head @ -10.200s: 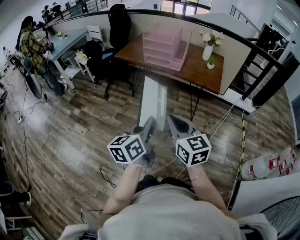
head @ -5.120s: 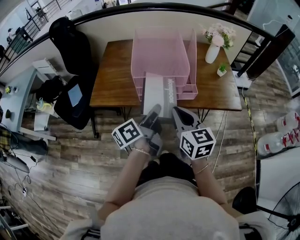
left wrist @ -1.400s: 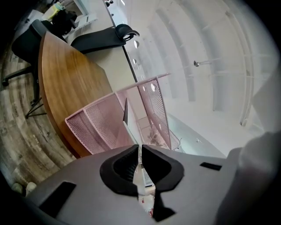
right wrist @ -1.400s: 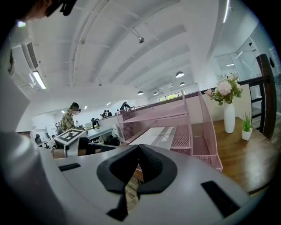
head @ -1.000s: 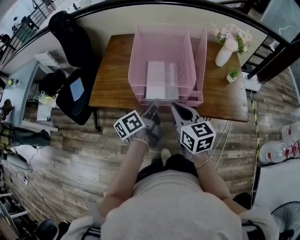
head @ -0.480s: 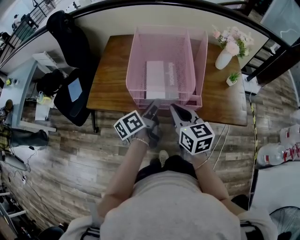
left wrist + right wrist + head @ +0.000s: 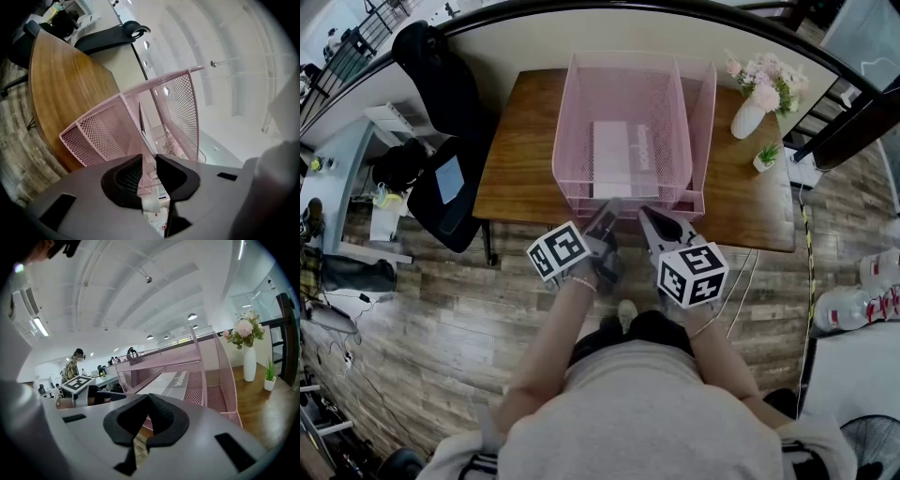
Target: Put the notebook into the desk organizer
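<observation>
Your left gripper [image 7: 607, 214] has just been opening its jaws. A second ago it was pinched tight; now the jaws stand apart and nothing is between them. In the left gripper view you only see the pink mesh through the gap. So you have let go of the notebook [image 7: 620, 157].

The notebook lies flat in the top tray of the desk organizer [image 7: 572, 112]. Its near end sits just behind the tray's front edge, a little way from your left gripper's tips. It lies in the same spot as a second ago, so it did not slide when you let go. The organizer stands in the middle of the tabletop [image 7: 520, 141], with its front close to the near edge.

Your right gripper [image 7: 654, 223] is by the tray's front too, just right of the left one. Its jaws are closed together at the tips and hold nothing.

This looks like the job is almost done: the notebook is inside and rests on its own. What seems left is to pull both grippers back without bumping the tray. The vase of flowers [image 7: 750, 103] near the right back corner is well out of the way.
</observation>
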Action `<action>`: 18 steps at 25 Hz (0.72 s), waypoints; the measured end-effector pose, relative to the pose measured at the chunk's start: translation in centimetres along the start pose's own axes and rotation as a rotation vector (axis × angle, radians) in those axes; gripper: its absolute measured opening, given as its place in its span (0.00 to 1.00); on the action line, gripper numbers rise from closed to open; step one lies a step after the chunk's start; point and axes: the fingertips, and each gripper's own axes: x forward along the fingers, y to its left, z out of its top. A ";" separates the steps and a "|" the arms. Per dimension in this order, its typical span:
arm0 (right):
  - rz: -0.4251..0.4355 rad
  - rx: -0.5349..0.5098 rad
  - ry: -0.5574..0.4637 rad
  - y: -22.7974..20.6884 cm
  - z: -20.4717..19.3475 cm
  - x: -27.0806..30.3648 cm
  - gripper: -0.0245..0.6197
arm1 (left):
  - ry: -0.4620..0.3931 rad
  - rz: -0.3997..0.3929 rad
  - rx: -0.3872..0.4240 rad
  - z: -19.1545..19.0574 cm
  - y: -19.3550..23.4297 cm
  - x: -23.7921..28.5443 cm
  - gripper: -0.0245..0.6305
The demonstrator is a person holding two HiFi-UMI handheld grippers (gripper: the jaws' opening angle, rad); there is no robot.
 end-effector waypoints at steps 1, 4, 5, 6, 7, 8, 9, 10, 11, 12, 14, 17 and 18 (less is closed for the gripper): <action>0.000 0.000 0.001 0.1 0.0 0.0 0.05 | 0.000 -0.007 0.001 0.0 -0.2 -0.1 0.16; 0.001 -0.001 0.001 0.3 0.0 -0.1 0.05 | -0.001 -0.021 0.010 0.1 -0.6 -0.3 0.13; 0.001 -0.002 -0.001 0.3 0.0 -0.2 0.05 | -0.001 -0.021 0.013 0.0 -0.6 -0.4 0.13; 0.001 -0.003 -0.003 0.4 0.1 -0.2 0.05 | 0.001 -0.021 0.018 0.0 -0.7 -0.6 0.14; 0.001 -0.003 -0.005 0.5 0.1 -0.3 0.05 | 0.004 -0.019 0.026 -0.1 -0.8 -0.8 0.14; 0.002 -0.004 -0.006 0.6 0.1 -0.4 0.05 | 0.011 -0.017 0.044 -0.2 -0.9 -1.0 0.14; 0.003 -0.003 -0.007 0.7 0.1 -0.5 0.05 | 0.020 -0.013 0.072 -0.4 -1.0 -1.2 0.16; 0.003 -0.003 -0.008 0.9 0.1 -0.6 0.05 | 0.030 -0.007 0.109 -0.5 -1.1 -1.5 0.18; 0.004 -0.003 -0.009 1.0 0.1 -0.8 0.05 | 0.041 -0.001 0.149 -0.6 -1.2 -1.8 0.18; 0.005 -0.004 -0.011 1.2 0.1 -1.0 0.05 | 0.050 0.004 0.188 -0.8 -1.4 -2.1 0.19; 0.005 -0.005 -0.017 1.5 0.3 -1.3 0.05 | 0.056 0.015 0.248 -0.8 -1.7 -2.6 0.19; 0.009 -0.009 -0.031 1.9 0.5 -1.7 0.05 | 0.043 0.039 0.305 -0.4 -2.0 -3.5 0.18; 0.011 -0.012 -0.036 2.1 0.6 -1.9 0.05 | 0.043 0.042 0.327 -0.4 -2.2 -3.7 0.19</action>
